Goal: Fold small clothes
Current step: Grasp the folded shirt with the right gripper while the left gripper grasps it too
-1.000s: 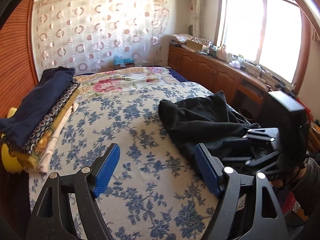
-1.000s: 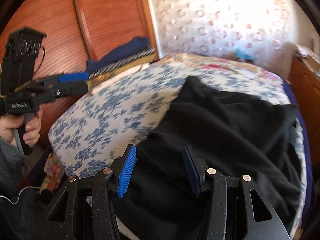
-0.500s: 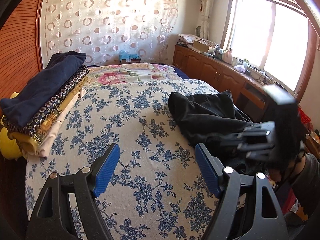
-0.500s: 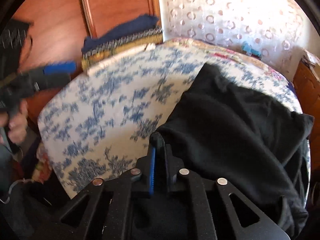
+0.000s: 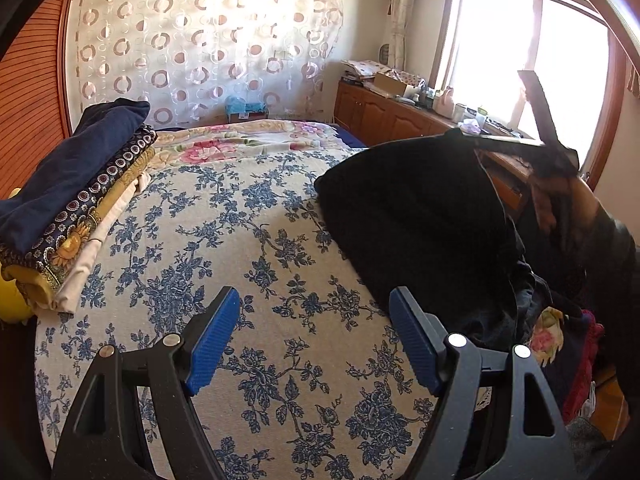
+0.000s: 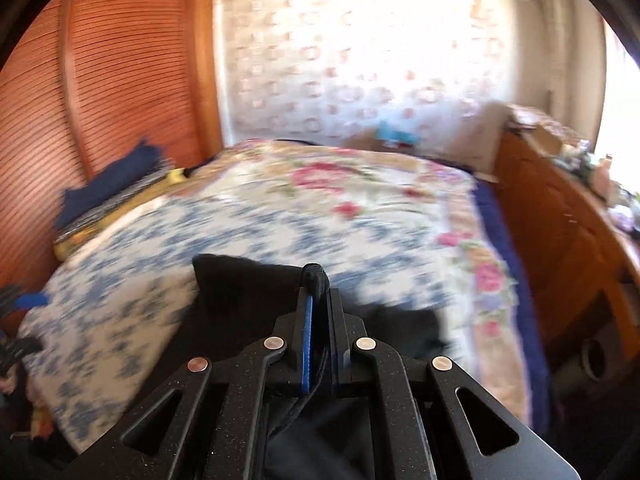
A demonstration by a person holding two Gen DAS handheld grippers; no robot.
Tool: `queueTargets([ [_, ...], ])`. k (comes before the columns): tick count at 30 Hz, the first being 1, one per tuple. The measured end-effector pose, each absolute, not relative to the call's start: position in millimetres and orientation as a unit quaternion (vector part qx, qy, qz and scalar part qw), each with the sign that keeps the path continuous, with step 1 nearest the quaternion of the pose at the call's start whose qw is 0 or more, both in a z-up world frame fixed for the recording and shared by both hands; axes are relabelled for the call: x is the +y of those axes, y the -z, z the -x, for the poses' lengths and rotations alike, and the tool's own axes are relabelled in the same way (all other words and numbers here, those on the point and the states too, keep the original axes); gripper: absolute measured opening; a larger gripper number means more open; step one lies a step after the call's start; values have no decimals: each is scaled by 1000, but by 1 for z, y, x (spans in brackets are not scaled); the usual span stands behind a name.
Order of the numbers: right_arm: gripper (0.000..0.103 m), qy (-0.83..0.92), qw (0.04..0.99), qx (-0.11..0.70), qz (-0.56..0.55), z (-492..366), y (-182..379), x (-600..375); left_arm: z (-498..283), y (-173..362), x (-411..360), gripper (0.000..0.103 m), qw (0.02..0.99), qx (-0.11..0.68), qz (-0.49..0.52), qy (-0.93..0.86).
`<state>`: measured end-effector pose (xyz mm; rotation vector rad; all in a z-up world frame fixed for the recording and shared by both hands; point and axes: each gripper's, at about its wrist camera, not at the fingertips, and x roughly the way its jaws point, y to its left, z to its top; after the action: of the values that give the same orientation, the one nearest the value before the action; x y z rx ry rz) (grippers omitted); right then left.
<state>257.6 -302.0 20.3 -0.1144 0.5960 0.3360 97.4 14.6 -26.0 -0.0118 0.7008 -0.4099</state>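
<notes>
Right claw (image 6: 319, 300) on black garment (image 5: 420, 216)

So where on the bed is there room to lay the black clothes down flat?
The blue-flowered bedspread lies bare between the folded pile on its left edge and the black garment, which the right gripper is pinching. The pink-flowered blanket behind looks free too. The right edge is crowded with the garment and more fabric.

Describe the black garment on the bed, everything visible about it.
The black garment is plain, soft, matte cloth, unfolded and rumpled. The right gripper is shut on a bunched edge and holds one part up, so it drapes like a tent. Its lower part lies on the blue-flowered bedspread at the bed's window side.
</notes>
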Motion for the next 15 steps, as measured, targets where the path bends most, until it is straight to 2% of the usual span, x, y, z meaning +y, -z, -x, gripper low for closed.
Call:
queueTargets([
  [8,6,-69,933,348,65,-333,5,-329,-98,31,9,78,915,348,3,204],
  [11,6,-61,930,358,63,-352,12,-311,-98,34,5,78,913,352,-1,207],
  [13,21,-56,931,357,58,-353,13,-306,-97,37,2,78,911,355,-3,209],
  [14,32,-48,931,357,59,-353,13,-303,-97,38,-1,78,910,358,-4,211],
  [15,33,-45,932,355,59,-348,13,-303,-96,40,-3,78,909,359,-5,213],
])
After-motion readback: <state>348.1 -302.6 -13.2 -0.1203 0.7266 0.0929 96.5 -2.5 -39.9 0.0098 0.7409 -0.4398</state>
